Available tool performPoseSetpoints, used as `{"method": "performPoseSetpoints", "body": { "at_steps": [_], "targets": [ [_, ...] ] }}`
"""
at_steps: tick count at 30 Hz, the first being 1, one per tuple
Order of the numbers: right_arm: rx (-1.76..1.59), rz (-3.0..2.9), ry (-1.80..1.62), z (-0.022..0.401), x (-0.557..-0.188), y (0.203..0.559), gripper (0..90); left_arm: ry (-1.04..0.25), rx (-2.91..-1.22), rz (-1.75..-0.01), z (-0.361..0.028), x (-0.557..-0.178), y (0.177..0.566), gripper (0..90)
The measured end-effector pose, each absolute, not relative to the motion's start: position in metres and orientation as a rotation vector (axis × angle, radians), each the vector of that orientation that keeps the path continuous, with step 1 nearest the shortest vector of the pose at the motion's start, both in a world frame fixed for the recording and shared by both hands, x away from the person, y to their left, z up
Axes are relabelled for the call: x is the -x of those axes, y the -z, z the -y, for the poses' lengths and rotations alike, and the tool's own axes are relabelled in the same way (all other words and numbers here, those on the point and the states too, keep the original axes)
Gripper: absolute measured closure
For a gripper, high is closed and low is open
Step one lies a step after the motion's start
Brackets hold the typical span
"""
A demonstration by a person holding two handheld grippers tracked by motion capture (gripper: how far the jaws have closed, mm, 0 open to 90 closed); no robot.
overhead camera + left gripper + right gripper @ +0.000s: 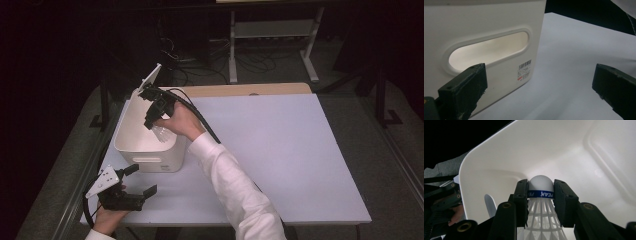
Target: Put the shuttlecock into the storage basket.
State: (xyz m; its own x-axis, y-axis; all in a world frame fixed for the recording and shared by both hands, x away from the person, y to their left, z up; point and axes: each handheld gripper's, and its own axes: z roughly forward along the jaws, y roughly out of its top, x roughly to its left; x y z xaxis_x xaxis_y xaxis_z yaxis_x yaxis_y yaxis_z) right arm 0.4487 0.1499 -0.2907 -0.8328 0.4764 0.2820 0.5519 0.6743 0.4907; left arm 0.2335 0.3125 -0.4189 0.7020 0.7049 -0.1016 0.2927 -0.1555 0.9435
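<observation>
Dark surroundings are noted around a pale table [280, 150], with a shelf frame and loose cables behind it. At the table's left part a white bin [131, 145] stands, open at the top, with an oval handle cut-out [489, 51] and a barcode sticker [524, 70] on its near wall.

A white shuttlecock [541, 195] is clamped by the right gripper [541, 197]: the jaws are closed on the blue band just below the rounded cork, with the plastic skirt trailing back toward the camera. In the high view the right gripper [155, 117] is held inside the bin's mouth, cork pointing at the bin's inner wall and floor.

The left gripper [131, 187] is held low in front of the bin, jaws spread wide with nothing between them and apart from the bin wall.

Step in hand, as judged: the shuttlecock is being placed into the bin. For the next move, a little more lowering toward the bin floor is called for, then the right jaws are to be parted so that the shuttlecock drops clear, and the gripper lifted straight out without catching the rim. No steadying of the bin appears needed.
</observation>
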Motion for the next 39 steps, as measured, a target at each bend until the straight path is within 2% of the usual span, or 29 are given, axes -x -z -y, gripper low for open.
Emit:
{"method": "performPoseSetpoints", "body": {
  "at_steps": [10,11,17,24,39],
  "targets": [
    [0.856,2.732,0.864,-0.153,-0.451,0.298,62.7,-0.440,-1.747,-0.794,-0.313,-0.233,0.419,0.0],
    [0.864,2.722,0.867,-0.153,-0.451,0.298,59.6,-0.440,-1.748,-0.793,-0.313,-0.234,0.419,0.0],
    [0.895,2.700,0.892,-0.149,-0.451,0.295,26.6,-0.433,-1.751,-0.794,-0.312,-0.234,0.419,0.0],
    [0.942,2.826,0.935,-0.145,-0.447,0.289,0.0,-0.432,-1.762,-0.786,-0.311,-0.234,0.419,0.0],
    [1.046,2.821,1.023,-0.109,-0.443,0.283,0.0,-0.429,-1.759,-0.785,-0.310,-0.235,0.420,0.0]
  ]
}}
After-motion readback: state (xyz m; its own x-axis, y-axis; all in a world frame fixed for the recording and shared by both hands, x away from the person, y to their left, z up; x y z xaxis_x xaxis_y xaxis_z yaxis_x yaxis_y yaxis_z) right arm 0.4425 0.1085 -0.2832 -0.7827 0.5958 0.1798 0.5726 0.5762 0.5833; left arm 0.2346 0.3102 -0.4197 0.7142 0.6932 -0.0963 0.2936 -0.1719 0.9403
